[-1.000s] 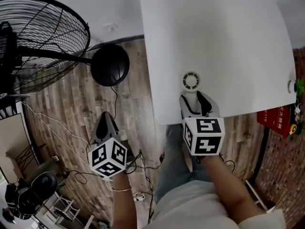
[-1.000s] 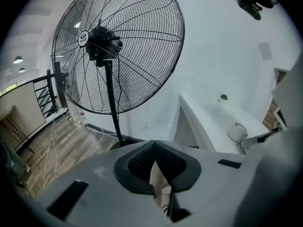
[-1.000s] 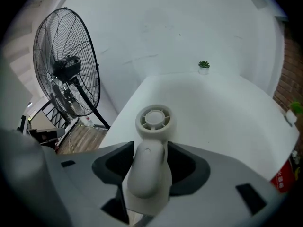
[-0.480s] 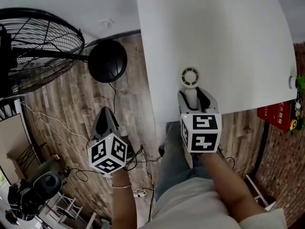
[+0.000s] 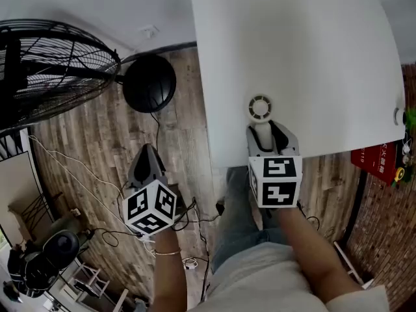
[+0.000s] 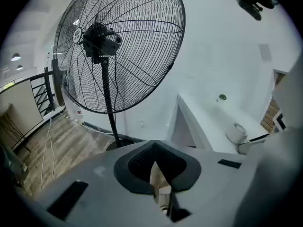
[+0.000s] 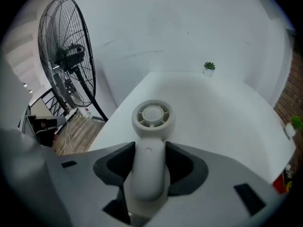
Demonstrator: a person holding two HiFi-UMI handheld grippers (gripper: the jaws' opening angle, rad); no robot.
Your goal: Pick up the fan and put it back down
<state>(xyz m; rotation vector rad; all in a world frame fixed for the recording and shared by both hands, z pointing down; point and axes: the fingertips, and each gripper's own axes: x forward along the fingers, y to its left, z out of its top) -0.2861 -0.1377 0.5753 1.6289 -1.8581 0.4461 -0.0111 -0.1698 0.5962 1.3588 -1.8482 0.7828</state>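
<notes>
Small fan (image 5: 260, 109) gripped by its handle
Right gripper (image 5: 266, 134) fingers squeeze the handle, a good hold; it looks light, hard, smooth; fan head points to 12 o'clock by the surface (image 5: 312, 57) edge; left gripper (image 5: 148, 158) fingers pressed together on nothing.

Your small fan (image 5: 260, 109) lies at the table's (image 5: 312, 44) lower edge, mid-frame, with its handle between your right gripper's (image 5: 267, 131) jaws. Your left gripper (image 5: 148, 152) sits lower left, over the floor (image 5: 97, 148). The standing fan (image 5: 45, 70) fills the upper left.
</notes>
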